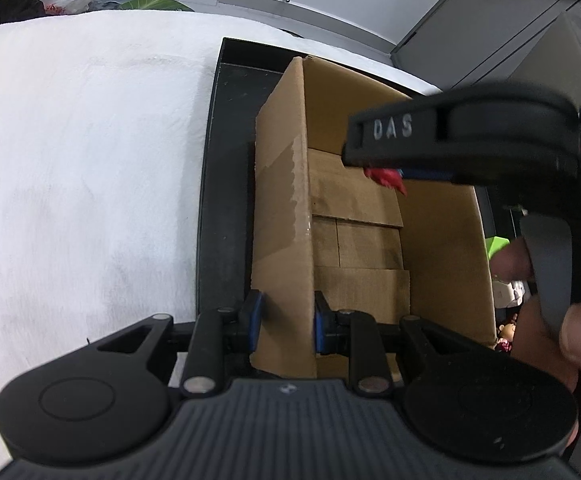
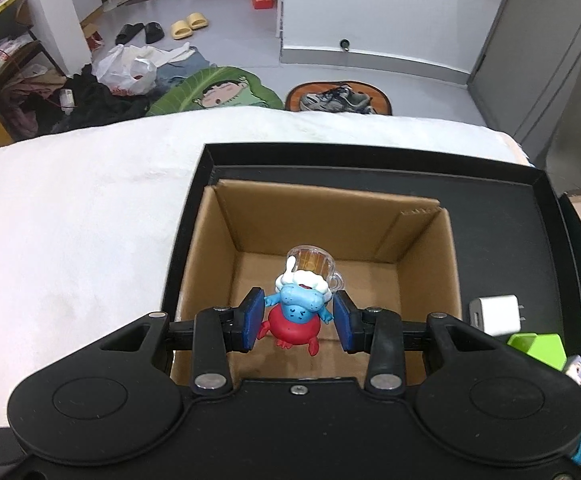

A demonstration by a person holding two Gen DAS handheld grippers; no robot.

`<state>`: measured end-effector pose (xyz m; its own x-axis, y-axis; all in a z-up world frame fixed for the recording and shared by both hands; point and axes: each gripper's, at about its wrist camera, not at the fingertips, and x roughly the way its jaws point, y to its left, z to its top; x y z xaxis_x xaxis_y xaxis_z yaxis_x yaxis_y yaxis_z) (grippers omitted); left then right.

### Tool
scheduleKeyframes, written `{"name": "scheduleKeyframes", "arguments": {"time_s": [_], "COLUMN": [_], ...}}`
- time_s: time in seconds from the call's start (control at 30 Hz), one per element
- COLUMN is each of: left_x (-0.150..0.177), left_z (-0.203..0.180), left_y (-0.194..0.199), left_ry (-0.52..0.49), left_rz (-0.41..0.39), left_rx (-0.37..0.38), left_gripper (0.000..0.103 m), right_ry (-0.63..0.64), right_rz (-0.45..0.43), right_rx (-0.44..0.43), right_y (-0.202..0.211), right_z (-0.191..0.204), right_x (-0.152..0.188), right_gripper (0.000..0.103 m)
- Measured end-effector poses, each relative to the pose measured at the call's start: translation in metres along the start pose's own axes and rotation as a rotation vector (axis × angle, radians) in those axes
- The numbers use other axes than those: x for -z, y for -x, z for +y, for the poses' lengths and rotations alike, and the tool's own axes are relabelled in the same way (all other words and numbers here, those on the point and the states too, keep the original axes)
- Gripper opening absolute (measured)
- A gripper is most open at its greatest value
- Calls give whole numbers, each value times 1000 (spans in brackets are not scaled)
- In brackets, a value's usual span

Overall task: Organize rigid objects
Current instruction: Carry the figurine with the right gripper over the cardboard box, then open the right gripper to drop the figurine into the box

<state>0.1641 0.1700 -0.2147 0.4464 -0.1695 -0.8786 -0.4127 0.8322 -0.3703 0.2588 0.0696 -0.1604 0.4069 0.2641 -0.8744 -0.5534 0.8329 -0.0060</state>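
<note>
An open cardboard box stands inside a black tray on a white cloth. My left gripper is shut on the box's near-left wall, one pad on each side. My right gripper hangs over the box's opening, its blue pads around a blue-and-red toy figure that carries a clear mug; small gaps show at both pads. In the left wrist view the right gripper shows from the side with the toy's red part under it.
A white charger, a green block and a small white cube lie in the tray right of the box. The white cloth spreads to the left. Shoes, bags and mats lie on the floor beyond.
</note>
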Motion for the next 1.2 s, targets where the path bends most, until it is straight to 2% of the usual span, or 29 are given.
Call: {"name": "scheduleKeyframes", "arguments": {"time_s": [0.07, 0.1, 0.2, 0.4, 0.83, 1.07, 1.2], "left_x": [-2, -2, -3, -2, 1, 1, 2], "left_z": [1, 2, 1, -2, -6, -7, -7], "left_y": [0, 0, 1, 3, 6, 9, 12], "left_ry": [6, 12, 9, 1, -23, -19, -26], "left_rz": [3, 3, 2, 0, -16, -21, -25], "left_rx": [3, 4, -1, -5, -19, -23, -25], "left_gripper": [24, 24, 24, 23, 23, 23, 23], "right_ry": [23, 33, 63, 52, 84, 65, 41], "right_rz": [-24, -38, -68, -50, -48, -57, -52], "right_rx": [-15, -21, -23, -23, 37, 60, 59], "right_y": [4, 7, 15, 27, 48, 57, 60], "right_z": [3, 4, 5, -10, -34, -56, -72], "right_x": [-3, -3, -4, 1, 21, 33, 42], "right_gripper": [40, 48, 57, 59, 66, 80, 82]}}
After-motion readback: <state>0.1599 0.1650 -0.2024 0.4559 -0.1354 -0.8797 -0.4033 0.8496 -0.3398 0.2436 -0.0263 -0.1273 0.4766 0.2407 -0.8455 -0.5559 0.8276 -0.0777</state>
